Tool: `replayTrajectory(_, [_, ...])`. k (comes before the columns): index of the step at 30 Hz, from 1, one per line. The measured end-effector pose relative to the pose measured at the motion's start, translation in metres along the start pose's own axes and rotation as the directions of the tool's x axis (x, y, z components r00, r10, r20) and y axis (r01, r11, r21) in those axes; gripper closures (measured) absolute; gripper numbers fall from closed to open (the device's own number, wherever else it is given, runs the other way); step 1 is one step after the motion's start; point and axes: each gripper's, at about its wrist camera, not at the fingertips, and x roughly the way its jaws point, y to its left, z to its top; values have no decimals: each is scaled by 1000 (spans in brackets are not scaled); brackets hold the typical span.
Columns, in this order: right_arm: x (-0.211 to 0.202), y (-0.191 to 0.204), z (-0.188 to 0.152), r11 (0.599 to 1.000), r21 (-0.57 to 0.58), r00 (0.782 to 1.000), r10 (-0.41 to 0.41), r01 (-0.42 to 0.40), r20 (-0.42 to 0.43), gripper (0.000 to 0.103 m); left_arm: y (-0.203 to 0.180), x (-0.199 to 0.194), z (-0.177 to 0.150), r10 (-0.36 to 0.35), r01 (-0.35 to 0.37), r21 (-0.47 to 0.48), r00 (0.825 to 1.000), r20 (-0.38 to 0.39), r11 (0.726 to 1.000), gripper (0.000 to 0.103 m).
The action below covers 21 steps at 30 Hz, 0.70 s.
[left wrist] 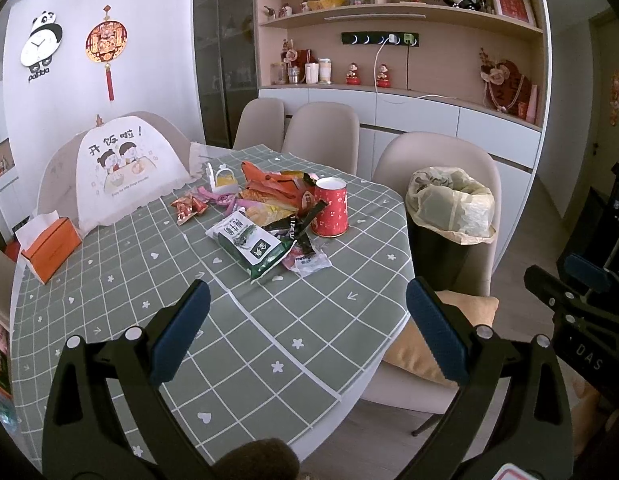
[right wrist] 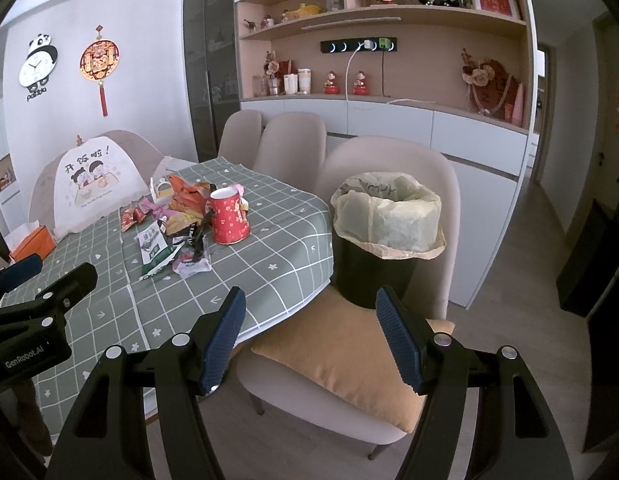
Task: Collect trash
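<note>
"panda" on wall clock (left wrist: 40, 46); "GenRobot.AI" on left gripper (right wrist: 27, 356); "开饭啦!" on food cover (left wrist: 117, 168).

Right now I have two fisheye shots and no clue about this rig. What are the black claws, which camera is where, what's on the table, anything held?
The claws are handheld two-finger grippers, one per hand, each with a camera looking along its fingers. The left view shows the left gripper open and empty above the table. The right view shows the right gripper, also open and empty, over a cushioned chair. On the checked cloth lie snack wrappers, a red paper cup, an orange tissue box and a food cover. A lined bin stands on the chair.
</note>
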Motion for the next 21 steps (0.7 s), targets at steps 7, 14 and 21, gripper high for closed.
replayTrajectory(7, [0,0,0,1000,1,1000,0,0,-1,38,1,0,0,-1,1,-2,1000,-1,1000,9])
replayTrajectory(14, [-1,0,1,1000,3,1000,-1,1,-1,38,-4,0,-4,-3,3,-6,1000,-7,1000,9])
replayTrajectory(21, [-1,-1,0,1000,3,1000,-1,1,-1,38,-3,4,-6,-6,6,-10,1000,-12,1000,9])
